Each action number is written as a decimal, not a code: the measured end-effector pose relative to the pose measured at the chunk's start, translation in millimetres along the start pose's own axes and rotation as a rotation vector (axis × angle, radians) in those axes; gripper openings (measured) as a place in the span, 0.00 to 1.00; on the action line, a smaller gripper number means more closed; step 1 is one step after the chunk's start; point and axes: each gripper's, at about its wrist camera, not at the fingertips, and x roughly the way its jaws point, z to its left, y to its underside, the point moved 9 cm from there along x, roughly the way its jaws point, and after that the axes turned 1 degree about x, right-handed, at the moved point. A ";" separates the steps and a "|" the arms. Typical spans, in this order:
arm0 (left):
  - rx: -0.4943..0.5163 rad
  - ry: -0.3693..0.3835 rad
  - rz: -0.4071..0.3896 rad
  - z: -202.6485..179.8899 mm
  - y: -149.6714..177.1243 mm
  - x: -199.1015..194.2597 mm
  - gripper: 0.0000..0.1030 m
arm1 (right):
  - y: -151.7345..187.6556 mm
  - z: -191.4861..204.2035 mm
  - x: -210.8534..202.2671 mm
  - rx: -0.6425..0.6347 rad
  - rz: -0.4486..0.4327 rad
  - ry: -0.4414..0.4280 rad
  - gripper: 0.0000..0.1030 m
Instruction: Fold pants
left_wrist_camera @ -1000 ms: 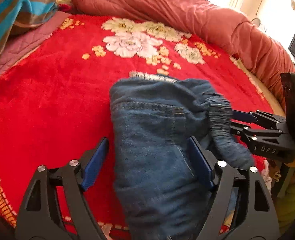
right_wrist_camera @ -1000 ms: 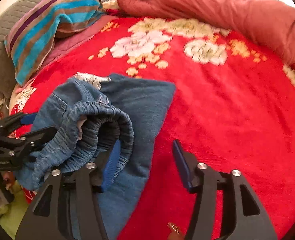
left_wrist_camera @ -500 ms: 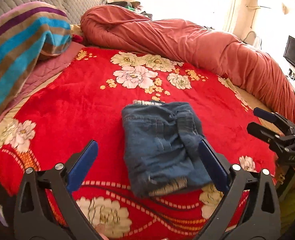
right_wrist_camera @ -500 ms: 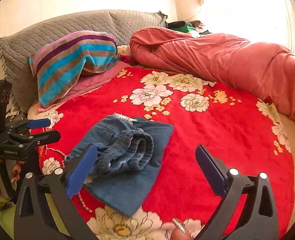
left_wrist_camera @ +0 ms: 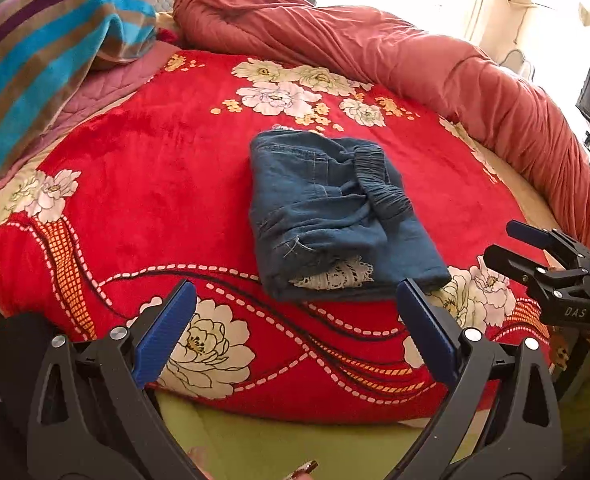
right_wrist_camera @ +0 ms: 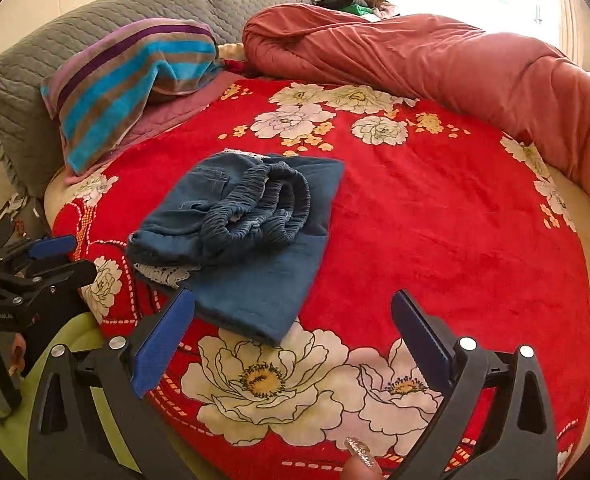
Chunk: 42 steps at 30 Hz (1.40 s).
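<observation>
Lying folded into a squat rectangular bundle on the bed: blue denim pants [left_wrist_camera: 335, 208], ribbed elastic waistband [right_wrist_camera: 271, 208] bunched on top, white lace trim [left_wrist_camera: 335, 274] peeking at the near edge; resting on plush red blanket [left_wrist_camera: 155, 168] with large white flowers; rumpled rust-pink quilt [right_wrist_camera: 455, 64] along the far side, striped towel-covered pillow [right_wrist_camera: 135, 76], grey quilted cushions [right_wrist_camera: 35, 68] behind; left gripper [left_wrist_camera: 295, 332] spread wide, empty, short of the bundle; right gripper [right_wrist_camera: 295, 332] likewise wide, empty.
</observation>
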 end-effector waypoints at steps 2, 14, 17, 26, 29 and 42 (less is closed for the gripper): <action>-0.005 0.000 -0.007 0.5 0.1 -2.0 0.91 | -2.2 -0.2 -3.4 0.000 -0.010 -0.001 0.95; -0.004 -0.028 -0.015 0.5 -1.7 -4.9 0.91 | -4.4 -7.3 -8.4 0.018 -0.020 -0.005 0.95; -0.003 -0.039 -0.010 -0.1 -1.5 -4.1 0.91 | -4.3 -8.5 -8.5 0.018 -0.019 -0.006 0.95; 0.004 -0.046 -0.012 -1.4 -1.8 -4.6 0.91 | 0.6 -10.4 -6.3 0.032 -0.006 0.002 0.95; 0.004 -0.047 -0.012 -0.7 -1.8 -4.6 0.91 | 0.7 -10.2 -6.3 0.032 -0.007 0.004 0.95; -0.004 -0.064 -0.013 3.1 -3.0 -4.9 0.91 | 0.5 -9.6 -6.7 0.032 -0.013 0.009 0.95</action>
